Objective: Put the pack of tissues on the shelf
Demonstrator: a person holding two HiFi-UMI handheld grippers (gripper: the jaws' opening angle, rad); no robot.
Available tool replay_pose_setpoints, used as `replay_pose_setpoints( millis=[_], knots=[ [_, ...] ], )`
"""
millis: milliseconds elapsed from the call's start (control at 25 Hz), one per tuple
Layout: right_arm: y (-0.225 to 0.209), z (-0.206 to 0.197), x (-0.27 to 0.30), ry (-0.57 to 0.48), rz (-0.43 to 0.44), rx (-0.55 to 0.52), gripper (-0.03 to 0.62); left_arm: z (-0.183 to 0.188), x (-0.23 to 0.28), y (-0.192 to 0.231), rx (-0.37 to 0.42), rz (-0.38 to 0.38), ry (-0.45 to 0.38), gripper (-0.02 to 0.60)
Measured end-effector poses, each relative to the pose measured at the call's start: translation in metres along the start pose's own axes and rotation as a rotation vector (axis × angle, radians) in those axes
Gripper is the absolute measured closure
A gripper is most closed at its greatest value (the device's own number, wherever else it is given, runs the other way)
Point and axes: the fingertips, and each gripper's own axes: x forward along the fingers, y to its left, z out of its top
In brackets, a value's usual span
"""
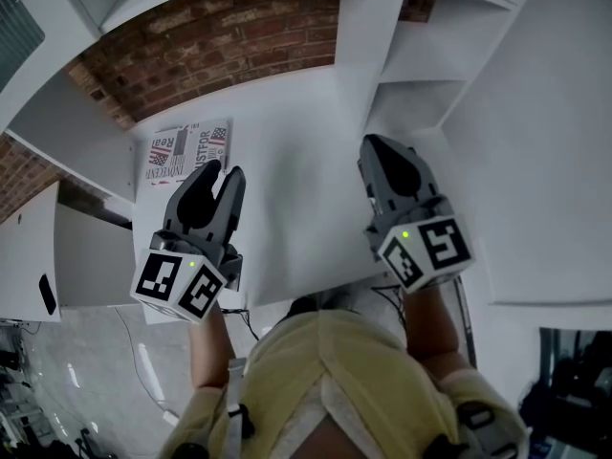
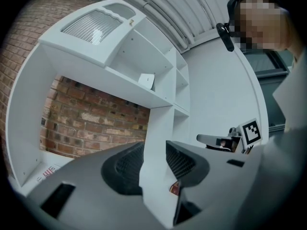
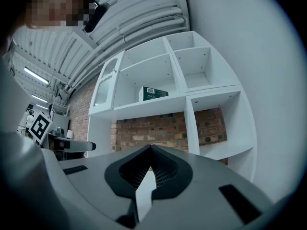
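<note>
Flat rectangular pack of tissues [image 1: 188, 151], red, white and blue flag print, lies on the white tabletop [image 1: 296, 161]. That is left of the white shelf unit [image 1: 421, 94], whose upright rises from the tabletop. The pack is not on any shelf.

My left gripper [image 1: 219, 173] is left of the shelf unit, with its tips at the pack's near edge. I cannot tell whether they touch. The jaws are drawn in to a narrow slit with nothing in it.

My right gripper [image 1: 381, 143] is in front of the shelf unit's lower compartments. Its jaws are pressed together at the tips and are empty.

A small green-and-white box [image 3: 153, 93] stands in an upper compartment of the shelf unit. A red brick wall [image 1: 220, 36] shows behind the unit.
</note>
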Motion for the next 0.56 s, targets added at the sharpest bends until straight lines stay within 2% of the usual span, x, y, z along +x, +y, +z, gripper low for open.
replay_pose_setpoints(
  millis=[240, 560],
  knots=[
    [0.0, 0.006, -0.001, -0.003, 0.0, -0.008, 0.591, -0.003, -0.001, 0.002, -0.011, 0.004, 0.006, 0.436],
    [0.003, 0.007, -0.004, -0.006, 0.004, -0.009, 0.591, 0.008, -0.004, -0.001, 0.028, -0.005, -0.01, 0.436]
  ],
)
